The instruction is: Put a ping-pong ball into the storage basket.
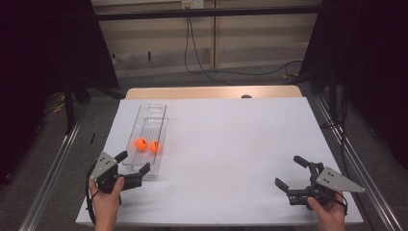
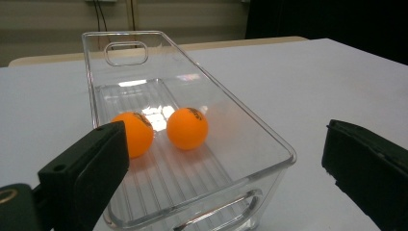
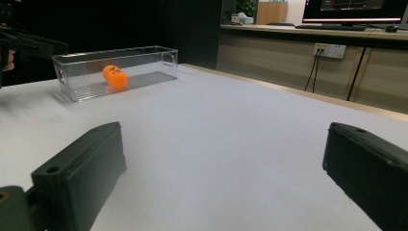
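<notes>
Two balls (image 1: 147,145) are lying side by side in the bin (image 1: 153,109), near its middle. The left gripper (image 1: 133,162) is hovering released at the bin's near end, its long axis running straight ahead. The right gripper (image 1: 290,173), also spread and empty, is resting well right of the bin.

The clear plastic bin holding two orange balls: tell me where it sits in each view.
High view: the clear plastic bin lies left of centre, just ahead of the left gripper.
Left gripper view: bin fills the centre, between the open jaws.
Right gripper view: bin sits upper left, far off.
Shared landmark: the two orange balls inside.
</notes>
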{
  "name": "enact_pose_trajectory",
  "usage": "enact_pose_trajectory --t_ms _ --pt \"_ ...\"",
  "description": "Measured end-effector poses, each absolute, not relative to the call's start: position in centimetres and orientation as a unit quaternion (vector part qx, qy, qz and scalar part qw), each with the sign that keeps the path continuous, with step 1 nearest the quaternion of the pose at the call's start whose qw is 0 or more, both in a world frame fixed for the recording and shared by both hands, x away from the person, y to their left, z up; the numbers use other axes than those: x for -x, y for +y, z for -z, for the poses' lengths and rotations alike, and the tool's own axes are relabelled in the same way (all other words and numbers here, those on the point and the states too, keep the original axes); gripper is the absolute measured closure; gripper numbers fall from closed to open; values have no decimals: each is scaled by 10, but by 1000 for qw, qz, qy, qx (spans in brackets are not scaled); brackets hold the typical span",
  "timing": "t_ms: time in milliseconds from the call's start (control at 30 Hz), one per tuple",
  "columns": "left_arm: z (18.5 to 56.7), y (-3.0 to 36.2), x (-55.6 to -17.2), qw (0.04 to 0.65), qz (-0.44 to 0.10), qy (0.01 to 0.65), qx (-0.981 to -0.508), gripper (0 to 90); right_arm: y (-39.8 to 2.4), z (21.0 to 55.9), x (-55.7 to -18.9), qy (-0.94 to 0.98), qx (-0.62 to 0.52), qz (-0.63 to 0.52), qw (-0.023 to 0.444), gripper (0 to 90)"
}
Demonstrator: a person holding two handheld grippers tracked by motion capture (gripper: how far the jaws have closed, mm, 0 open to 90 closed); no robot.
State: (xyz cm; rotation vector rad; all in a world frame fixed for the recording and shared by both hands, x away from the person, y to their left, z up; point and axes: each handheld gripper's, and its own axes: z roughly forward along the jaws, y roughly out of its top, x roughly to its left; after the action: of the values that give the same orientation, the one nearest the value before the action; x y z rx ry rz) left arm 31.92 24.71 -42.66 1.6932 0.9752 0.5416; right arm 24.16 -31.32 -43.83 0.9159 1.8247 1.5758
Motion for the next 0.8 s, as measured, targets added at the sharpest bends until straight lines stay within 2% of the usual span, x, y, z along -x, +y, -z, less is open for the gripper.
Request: enact_pose_trajectory --t_ms 800 --pt "430 246 -315 540 -234 400 -703 26 -311 439 -242 684 -339 -584 278 6"
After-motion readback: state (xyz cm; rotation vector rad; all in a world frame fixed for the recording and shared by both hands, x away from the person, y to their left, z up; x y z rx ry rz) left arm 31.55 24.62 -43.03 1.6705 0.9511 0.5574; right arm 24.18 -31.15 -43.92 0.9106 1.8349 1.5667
